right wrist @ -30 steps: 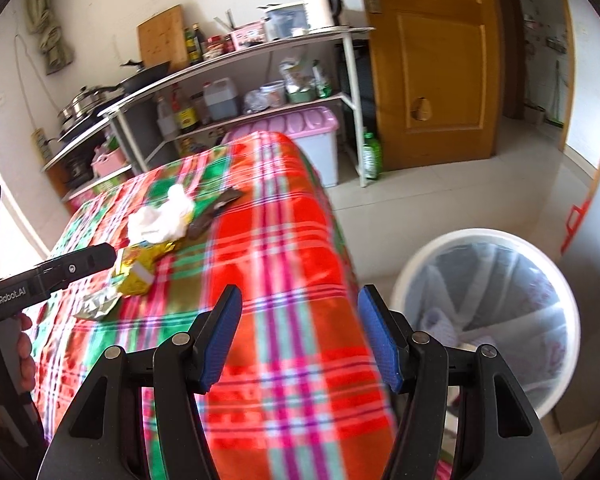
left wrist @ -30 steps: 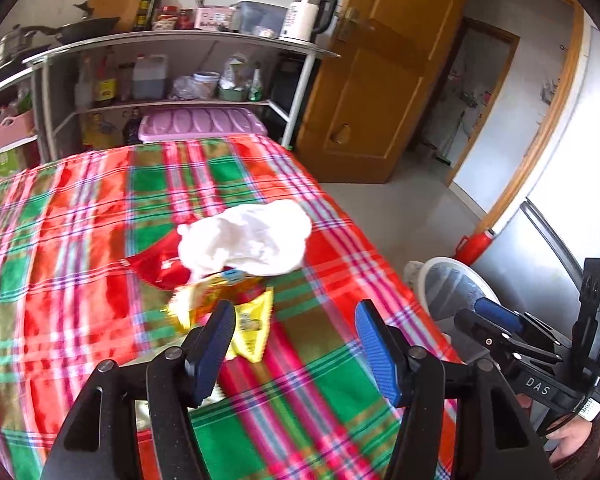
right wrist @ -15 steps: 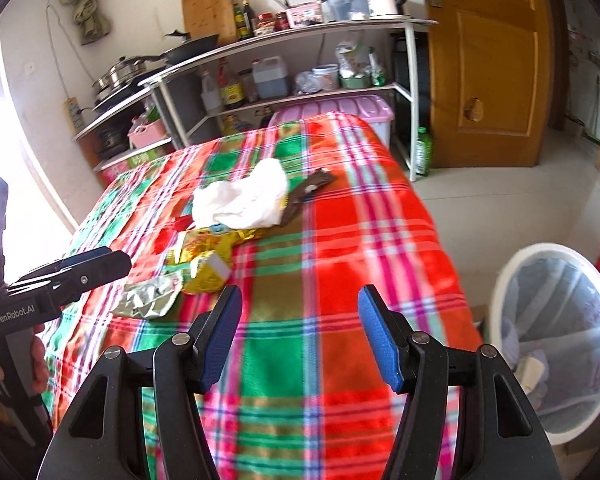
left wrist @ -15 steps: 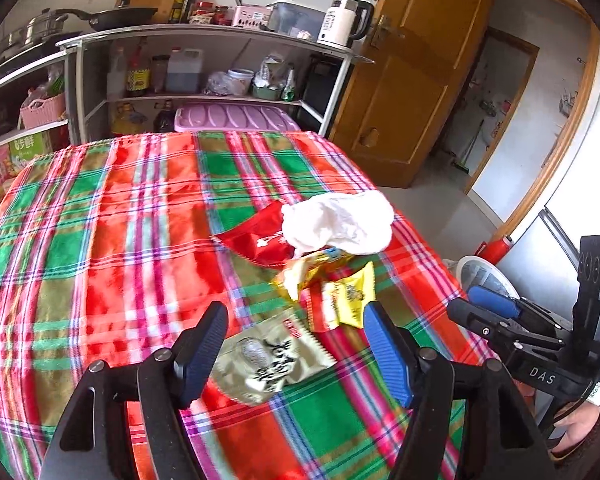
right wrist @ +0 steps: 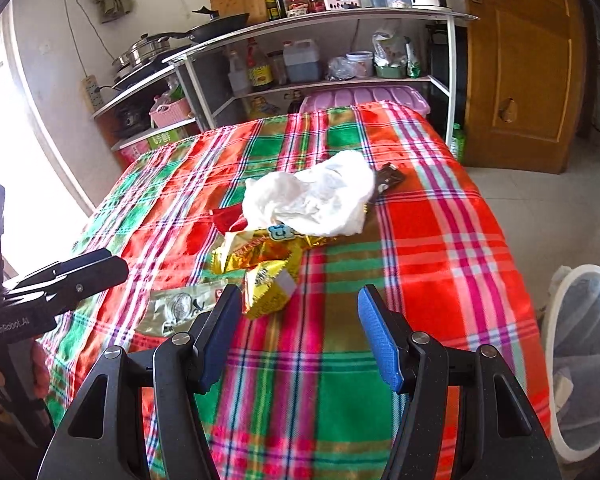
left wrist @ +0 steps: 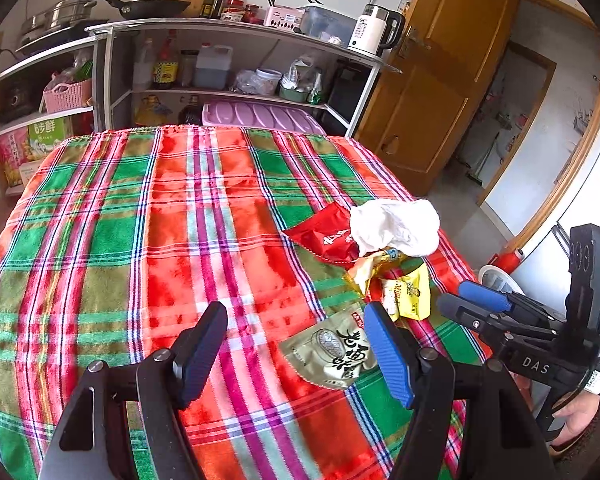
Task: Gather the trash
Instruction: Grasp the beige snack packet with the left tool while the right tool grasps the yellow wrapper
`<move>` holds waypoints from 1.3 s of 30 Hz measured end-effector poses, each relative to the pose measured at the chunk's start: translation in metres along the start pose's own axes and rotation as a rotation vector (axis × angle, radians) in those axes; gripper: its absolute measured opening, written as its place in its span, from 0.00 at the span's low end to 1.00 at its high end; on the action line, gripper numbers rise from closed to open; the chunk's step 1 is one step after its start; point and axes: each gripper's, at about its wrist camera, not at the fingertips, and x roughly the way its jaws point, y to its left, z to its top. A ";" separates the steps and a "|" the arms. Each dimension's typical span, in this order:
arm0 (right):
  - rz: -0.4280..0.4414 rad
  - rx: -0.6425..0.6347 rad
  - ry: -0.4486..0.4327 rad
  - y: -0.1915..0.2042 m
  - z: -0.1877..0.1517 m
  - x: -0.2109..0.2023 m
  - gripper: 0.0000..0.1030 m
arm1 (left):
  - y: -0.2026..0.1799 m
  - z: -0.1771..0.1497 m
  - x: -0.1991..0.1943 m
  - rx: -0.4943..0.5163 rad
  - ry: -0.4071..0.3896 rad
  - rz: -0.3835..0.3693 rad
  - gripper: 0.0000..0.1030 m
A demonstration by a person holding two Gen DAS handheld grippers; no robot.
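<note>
Trash lies in a heap on the plaid tablecloth (left wrist: 140, 240): a crumpled white tissue (left wrist: 396, 226) (right wrist: 312, 200), a red wrapper (left wrist: 326, 236), a gold foil wrapper (right wrist: 260, 250), a yellow packet (left wrist: 414, 292) (right wrist: 270, 290), a green-grey snack packet (left wrist: 332, 350) (right wrist: 180, 306) and a dark wrapper (right wrist: 390, 180). My left gripper (left wrist: 296, 348) is open and empty, just left of the green-grey packet. My right gripper (right wrist: 300, 332) is open and empty, just short of the yellow packet. A white trash bin (right wrist: 584, 356) stands on the floor right of the table.
A metal shelf rack (left wrist: 236, 60) with bottles, pans and a kettle stands behind the table. A purple storage box (left wrist: 260, 116) sits at the table's far edge. A wooden door (right wrist: 528, 60) is at the right. The right gripper also shows in the left wrist view (left wrist: 484, 304).
Both grippers have swung left towards the table. The trash heap now lies right of the left gripper and ahead of the right one. The bin has slid to the right edge.
</note>
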 end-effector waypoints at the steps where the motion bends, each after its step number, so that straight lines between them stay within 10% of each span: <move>1: 0.004 -0.004 0.006 0.002 0.001 0.003 0.59 | 0.002 -0.001 0.000 -0.002 0.004 -0.002 0.68; 12: -0.013 0.006 0.058 0.005 0.003 0.029 0.58 | 0.005 -0.006 0.012 0.014 0.042 -0.038 0.68; 22: 0.021 -0.015 0.068 0.010 0.005 0.031 0.26 | 0.000 -0.007 0.021 0.019 0.063 -0.070 0.69; 39: 0.027 0.014 0.026 -0.001 -0.004 0.009 0.23 | -0.033 -0.018 0.042 0.138 0.124 -0.092 0.76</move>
